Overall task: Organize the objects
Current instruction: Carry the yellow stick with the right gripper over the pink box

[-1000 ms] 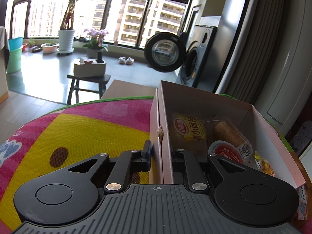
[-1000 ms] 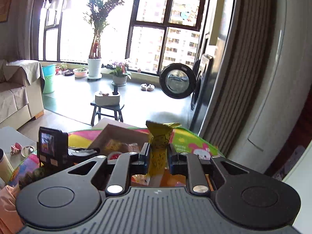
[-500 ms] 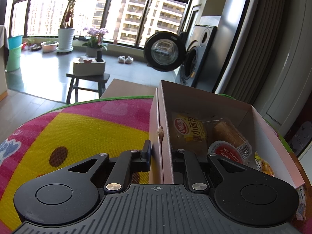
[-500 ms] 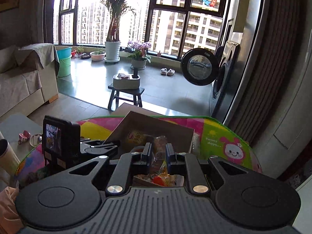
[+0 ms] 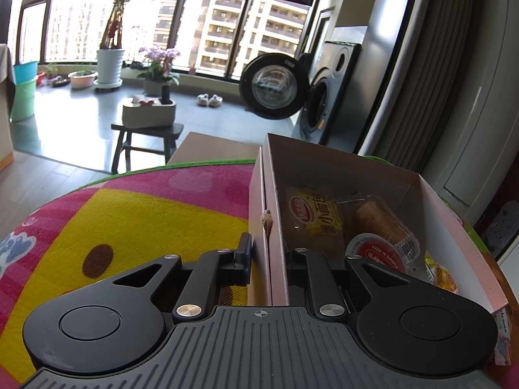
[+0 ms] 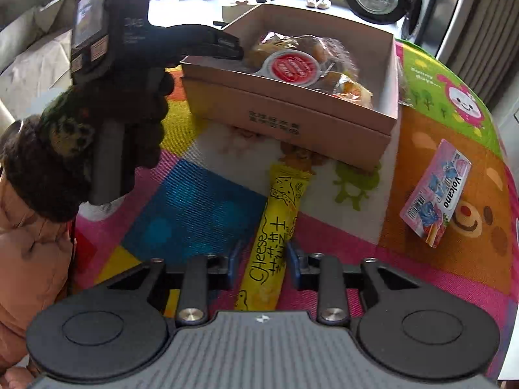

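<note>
Left gripper: its jaws are closed on the near side wall of the open pink-brown cardboard box, one finger outside and one inside. The box stands on the bright cartoon-print mat.

Right gripper: jaws parted, straddling the long yellow cheese-stick packet, which lies flat on the mat just in front of the box; neither finger visibly presses it, so it is not yet held.

Risks, as judged from this view. The packet is slim and glossy; a pinch closed near its end could let it pivot or slip out during the lift. The thin box wall could buckle or tip if the left gripper pulls while the packet is dropped in.

Legible writing. Packet: "CHeese" beside Chinese characters. Pink flat sachet, lying well to the right of the packet: "Volcano". Red-lidded round cup inside the box: "KEEP IT SIMPLE". The yellow bread wrapper and the box front bear Chinese print.
</note>
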